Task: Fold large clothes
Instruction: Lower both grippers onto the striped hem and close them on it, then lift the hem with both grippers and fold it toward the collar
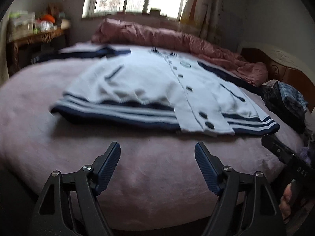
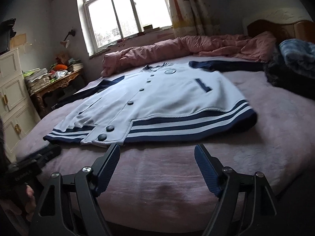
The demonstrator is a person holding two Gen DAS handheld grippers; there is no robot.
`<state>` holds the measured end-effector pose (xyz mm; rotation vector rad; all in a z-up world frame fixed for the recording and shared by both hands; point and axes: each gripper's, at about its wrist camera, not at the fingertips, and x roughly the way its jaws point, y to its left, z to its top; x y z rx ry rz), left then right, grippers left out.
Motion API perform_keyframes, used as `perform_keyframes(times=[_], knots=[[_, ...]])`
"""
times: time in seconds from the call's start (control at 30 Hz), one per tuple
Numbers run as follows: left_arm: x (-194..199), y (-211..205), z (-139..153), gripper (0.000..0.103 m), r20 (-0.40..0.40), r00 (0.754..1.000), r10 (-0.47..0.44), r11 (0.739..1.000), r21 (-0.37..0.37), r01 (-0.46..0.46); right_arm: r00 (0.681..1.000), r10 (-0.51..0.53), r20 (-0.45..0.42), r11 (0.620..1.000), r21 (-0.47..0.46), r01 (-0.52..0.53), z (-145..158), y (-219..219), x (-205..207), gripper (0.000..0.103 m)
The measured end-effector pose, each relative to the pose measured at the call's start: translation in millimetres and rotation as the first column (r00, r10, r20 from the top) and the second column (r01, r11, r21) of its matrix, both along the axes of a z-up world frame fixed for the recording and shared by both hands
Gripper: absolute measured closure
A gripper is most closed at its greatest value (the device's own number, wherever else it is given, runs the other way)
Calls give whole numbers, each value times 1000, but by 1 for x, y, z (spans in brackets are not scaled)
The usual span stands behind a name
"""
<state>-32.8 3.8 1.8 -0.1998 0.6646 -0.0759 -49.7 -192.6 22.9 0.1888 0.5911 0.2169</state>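
1. The left wrist view is smeared by motion: the jacket (image 1: 157, 90) has soft outlines, and its chest badge (image 1: 185, 64) cannot be read.
2. At the bed's (image 1: 137, 177) far-left corner, the clutter on the side table (image 1: 33, 37) is too blurred to name.
3. Dark clothes (image 2: 295, 68) at the bed's right edge hide the end of the jacket's navy sleeve (image 2: 226, 65).
4. The picture's left edge cuts off the hand (image 2: 17, 206) in the right wrist view.

Both wrist views look low across the bed (image 1: 39, 147) toward the window (image 2: 126, 15).
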Motion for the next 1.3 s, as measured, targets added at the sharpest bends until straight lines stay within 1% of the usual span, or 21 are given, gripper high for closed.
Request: perform_keyframes(times=[0.07,0.17,0.23,0.27,0.3,0.37,0.47,0.57,0.6,0.63,0.67,0.7,0.73,0.77,0.83,0.9,0.97,1.07,1.17,1.23,1.3], knots=[[5,-2,-8,27,-36,999,-7,1000,-14,7,999,30,-44,999,22,-29,-6,1,7,23],[8,0,-11,24,-45,999,-21,999,-39,19,991,55,-122,995,84,-45,-18,-1,20,23],[13,10,-12,13,-45,998,-39,988,-149,31,990,46,-135,990,141,-27,-22,-6,25,23],[17,16,-13,11,-50,998,-40,976,-216,28,988,45,-147,988,155,-22,-21,-7,30,23],[19,20,-13,10,-52,998,-38,968,-251,24,986,45,-160,989,148,-21,-20,-6,34,23],[27,20,-9,10,-58,997,-49,966,-257,33,983,40,-180,992,125,-18,-19,-2,45,23],[43,19,-9,10,-68,996,-54,966,-255,35,982,16,-188,991,136,10,-20,-1,61,23],[55,19,-8,12,-57,997,-44,969,-247,28,987,-10,-163,990,140,33,-19,-2,70,24],[58,20,-7,26,-54,998,-25,973,-232,11,989,-27,-144,993,114,43,-19,1,72,26],[60,22,-7,61,-43,999,15,976,-215,-24,990,-42,-134,994,90,55,-18,1,72,33],[62,27,-7,75,-39,998,51,973,-224,-59,990,-60,-124,995,68,68,-17,0,72,41],[65,33,-8,80,-52,998,45,962,-267,-57,991,-66,-117,996,59,73,-15,-1,74,46],[70,39,-8,81,-63,998,25,950,-311,-43,991,-62,-115,996,63,70,-14,-3,75,46],[74,43,-6,83,-75,997,8,945,-325,-32,991,-54,-121,996,69,63,-12,-7,78,46],[87,45,0,91,-105,994,-24,958,-286,-7,988,-54,-145,998,36,59,-7,-11,91,54],[101,44,10,95,-120,991,-52,968,-251,21,988,-52,-144,999,-23,49,2,-12,106,80],[112,39,24,96,-107,992,-70,980,-193,48,991,-13,-131,999,-41,8,12,-10,120,86],[131,23,55,96,-52,996,-78,994,-79,74,997,11,-82,995,-93,-19,35,0,138,89],[163,12,70,96,-43,997,-69,997,24,70,1000,5,-7,987,-159,-6,58,13,162,89],[186,12,69,96,-53,997,-55,997,47,58,1000,-12,-5,984,-176,11,62,18,183,89],[207,17,59,96,-81,996,-42,998,37,46,1000,-23,-19,982,-186,20,58,24,207,89]])
